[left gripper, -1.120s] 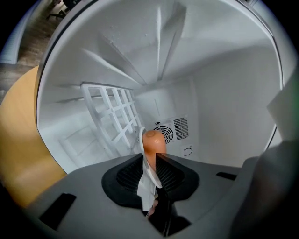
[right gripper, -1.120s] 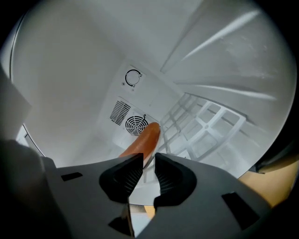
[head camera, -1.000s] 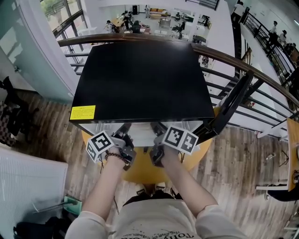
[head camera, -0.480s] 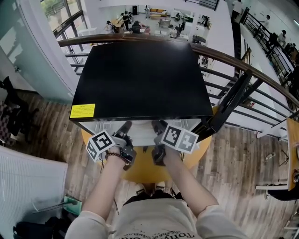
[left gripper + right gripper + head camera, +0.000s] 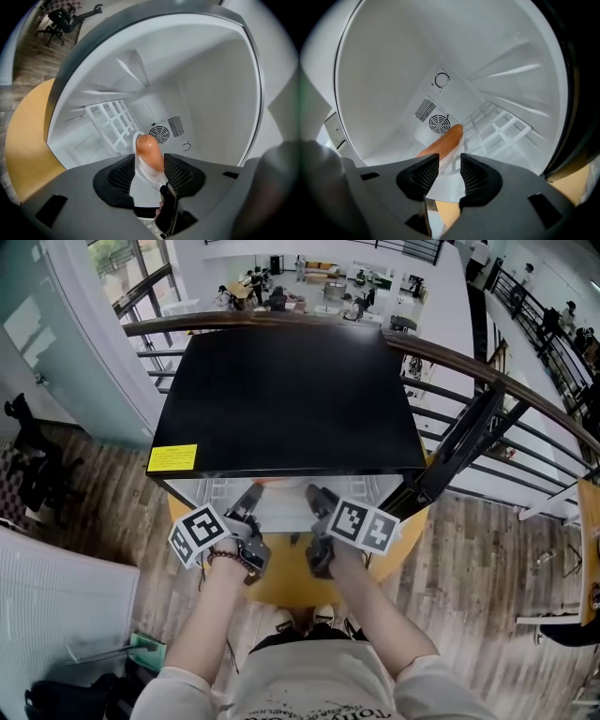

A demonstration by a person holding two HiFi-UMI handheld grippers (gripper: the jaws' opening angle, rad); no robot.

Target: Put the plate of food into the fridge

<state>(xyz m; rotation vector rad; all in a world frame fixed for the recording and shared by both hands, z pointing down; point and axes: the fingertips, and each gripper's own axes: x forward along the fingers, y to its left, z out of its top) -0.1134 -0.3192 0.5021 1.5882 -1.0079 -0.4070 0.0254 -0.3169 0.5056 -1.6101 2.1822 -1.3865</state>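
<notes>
1. Counted: one fridge point(image 5: 281, 399), one plate point(image 5: 143, 183), one sausage point(image 5: 149, 150) on it, and two grippers. Inside the fridge there are also one white wire shelf point(image 5: 115, 124) and one round fan grille point(image 5: 159, 133) on the back wall.
2. The plate is white and thin-rimmed. The sausage is smooth, orange-pink and round-ended, and lies lengthwise pointing towards the back wall.
3. The plate sits inside the fridge's white compartment, low at the front, with its near rim at the opening. The wire shelf stands beside it, further in.
4. The left gripper point(image 5: 250, 496) is at the fridge mouth. Its jaws are opening, and the plate's near rim and the sausage's end are between its ribbed pads.
5. The right gripper point(image 5: 315, 495) is just beside it. Its jaws stand apart with the plate's rim in the gap, and the pads do not press on it.
6. The fridge has a flat black top with one yellow label point(image 5: 172, 457) at its front left corner. It stands on a round yellow table point(image 5: 281, 585).
7. There is open white space above and behind the plate. A curved railing point(image 5: 487, 381) runs close behind the fridge and along its right side.
</notes>
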